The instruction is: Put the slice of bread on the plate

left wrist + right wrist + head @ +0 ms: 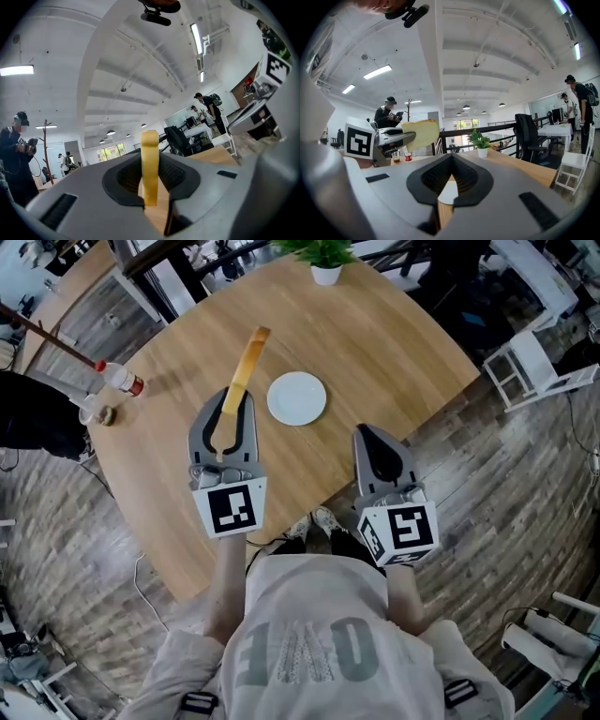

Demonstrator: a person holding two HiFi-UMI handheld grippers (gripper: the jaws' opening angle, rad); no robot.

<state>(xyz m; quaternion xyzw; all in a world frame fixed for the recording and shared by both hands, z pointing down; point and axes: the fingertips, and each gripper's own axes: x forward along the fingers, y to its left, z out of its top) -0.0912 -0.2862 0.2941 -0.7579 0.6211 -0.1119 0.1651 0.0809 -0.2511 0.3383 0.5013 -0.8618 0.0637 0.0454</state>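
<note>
A slice of bread (247, 364) stands on edge above the round wooden table (394, 343), and my left gripper (236, 401) is shut on its near end. In the left gripper view the bread (150, 161) rises yellow between the dark pads (180, 180). The white plate (297, 397) lies empty on the table just right of the bread. My right gripper (368, 431) hovers over the table's near edge, right of the plate, shut with nothing in it. From the right gripper view, the bread (421, 134) shows flat in the left gripper (393, 138), and the plate (449, 191) shows through the jaws.
A potted plant (325, 261) stands at the table's far edge. At the left rim are a clear bottle with a red cap (120, 379) and a small cup (105, 414). A white chair (536, 367) stands off the table's right side, a person in dark clothes (33, 418) at the left.
</note>
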